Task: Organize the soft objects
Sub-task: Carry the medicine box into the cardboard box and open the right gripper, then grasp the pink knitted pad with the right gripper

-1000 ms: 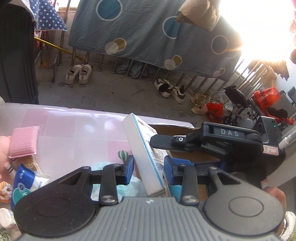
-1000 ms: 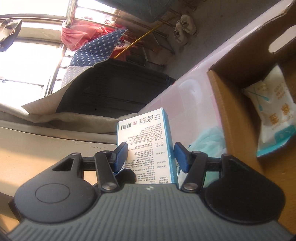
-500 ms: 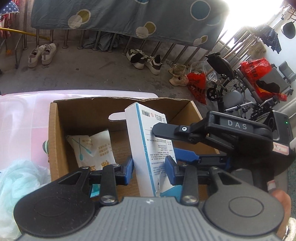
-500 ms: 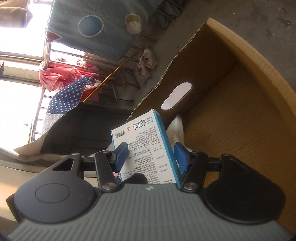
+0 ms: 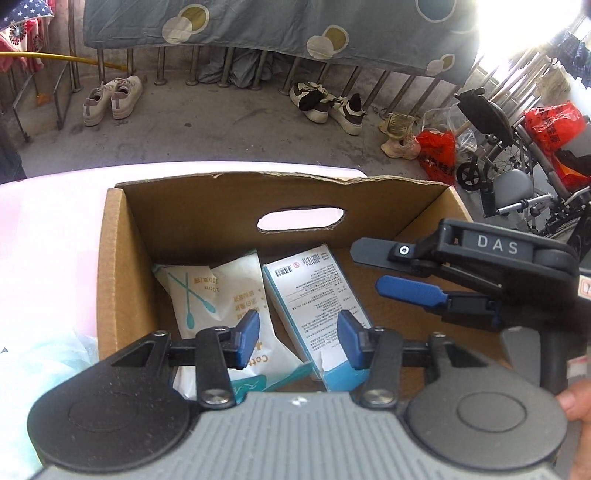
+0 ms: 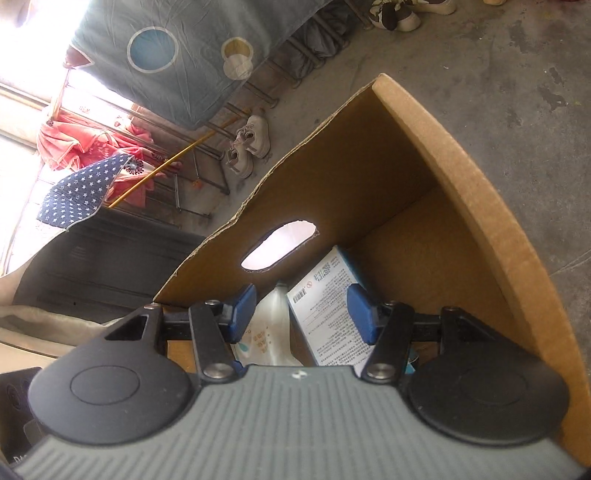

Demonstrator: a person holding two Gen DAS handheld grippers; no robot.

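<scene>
Released since the earlier frame, the blue-and-white box (image 5: pixel 317 295) now lies flat in the cardboard box (image 5: pixel 110 266) beside the cotton-swab pack (image 5: pixel 218 291). Left wrist view: left tool (image 5: pixel 297 339) spread, empty — right tool (image 5: pixel 384 267) reaches over the carton, spread. Right wrist view: right tool (image 6: pixel 301 319) spread above the blue-and-white box (image 6: pixel 325 291).

- bare grey concrete floor (image 5: pixel 229 122), stained in places
- a grey sheet (image 5: pixel 258 26) with round spots hangs over a metal railing (image 5: pixel 391 92)
- two pairs of shoes (one white (image 5: pixel 110 98), one black-and-white (image 5: pixel 325 105)) sit below it
- wheelchair (image 5: pixel 506 162) and red bags (image 5: pixel 437 155) at right
- harsh sunlight (image 5: pixel 524 22) upper right
</scene>
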